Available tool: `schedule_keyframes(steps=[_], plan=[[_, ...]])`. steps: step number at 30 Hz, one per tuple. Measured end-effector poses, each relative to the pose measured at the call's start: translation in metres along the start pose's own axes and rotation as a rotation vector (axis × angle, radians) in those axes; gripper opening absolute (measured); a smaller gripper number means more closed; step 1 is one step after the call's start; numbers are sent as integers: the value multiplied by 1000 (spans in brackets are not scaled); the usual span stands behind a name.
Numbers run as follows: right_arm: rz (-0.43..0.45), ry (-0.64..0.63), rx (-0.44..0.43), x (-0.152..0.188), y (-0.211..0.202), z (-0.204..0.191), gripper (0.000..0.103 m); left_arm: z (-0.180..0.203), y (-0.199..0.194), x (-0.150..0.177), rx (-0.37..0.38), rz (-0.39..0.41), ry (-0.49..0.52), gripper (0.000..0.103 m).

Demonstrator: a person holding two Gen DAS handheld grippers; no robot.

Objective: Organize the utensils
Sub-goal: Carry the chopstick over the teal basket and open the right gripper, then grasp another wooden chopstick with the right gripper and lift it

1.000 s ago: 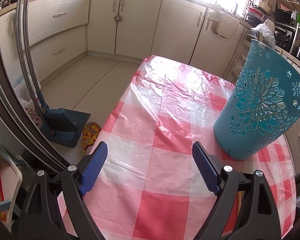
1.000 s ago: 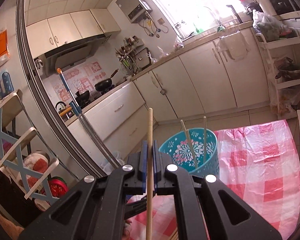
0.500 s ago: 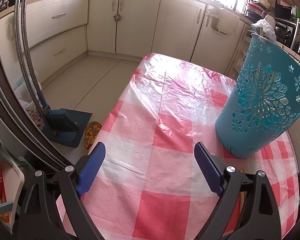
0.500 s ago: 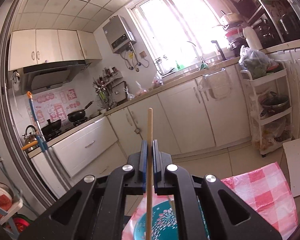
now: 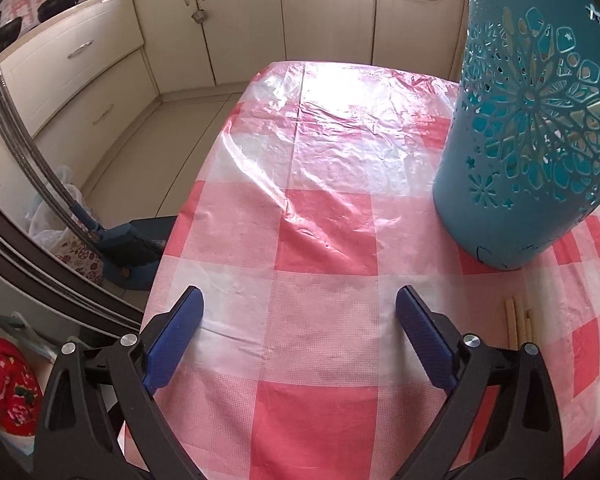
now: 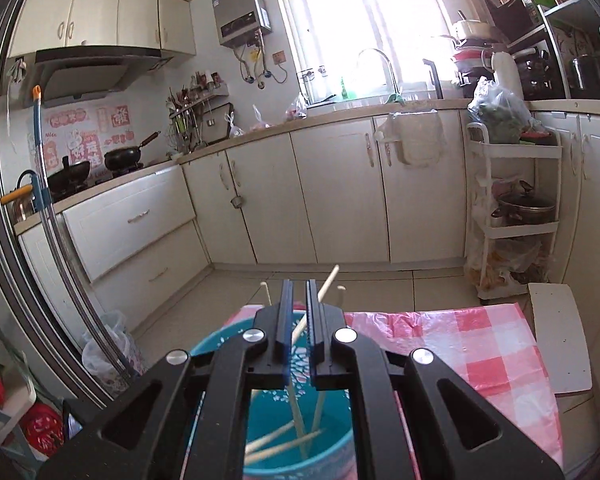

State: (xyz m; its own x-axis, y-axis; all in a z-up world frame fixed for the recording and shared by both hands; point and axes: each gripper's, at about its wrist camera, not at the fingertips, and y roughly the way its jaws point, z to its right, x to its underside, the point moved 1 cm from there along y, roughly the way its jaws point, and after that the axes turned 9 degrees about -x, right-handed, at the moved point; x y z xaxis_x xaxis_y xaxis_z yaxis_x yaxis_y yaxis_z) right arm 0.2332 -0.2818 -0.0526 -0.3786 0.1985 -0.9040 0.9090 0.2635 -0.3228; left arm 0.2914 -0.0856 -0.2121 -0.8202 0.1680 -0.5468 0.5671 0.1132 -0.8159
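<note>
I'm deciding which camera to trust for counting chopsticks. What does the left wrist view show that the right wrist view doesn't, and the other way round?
Only the left wrist view: the left gripper, jaws opening with nothing between them, and loose chopsticks lying on the tablecloth beside the basket. Only the right wrist view: the right gripper shut on a chopstick over the basket's mouth, and several chopsticks resting inside. Both: the teal basket, the pink checked tablecloth and the cream cabinets.

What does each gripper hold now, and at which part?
Left gripper: nothing; its jaws are opening over the cloth. Right gripper: shut; a slanted chopstick crosses its gap above the basket, but a grip cannot be told.
</note>
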Motion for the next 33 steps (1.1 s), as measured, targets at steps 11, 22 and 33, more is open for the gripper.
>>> schedule_keyframes(steps=[11, 22, 33], plan=[[-17, 52, 30, 19, -49, 33, 26, 25, -6, -4, -14, 53, 102, 95], [-307, 220, -29, 20, 11, 120, 34, 9, 2, -2, 47, 15, 37, 96], [-577, 781, -376, 53, 118, 202, 34, 8, 2, -2, 42, 14, 36, 97]])
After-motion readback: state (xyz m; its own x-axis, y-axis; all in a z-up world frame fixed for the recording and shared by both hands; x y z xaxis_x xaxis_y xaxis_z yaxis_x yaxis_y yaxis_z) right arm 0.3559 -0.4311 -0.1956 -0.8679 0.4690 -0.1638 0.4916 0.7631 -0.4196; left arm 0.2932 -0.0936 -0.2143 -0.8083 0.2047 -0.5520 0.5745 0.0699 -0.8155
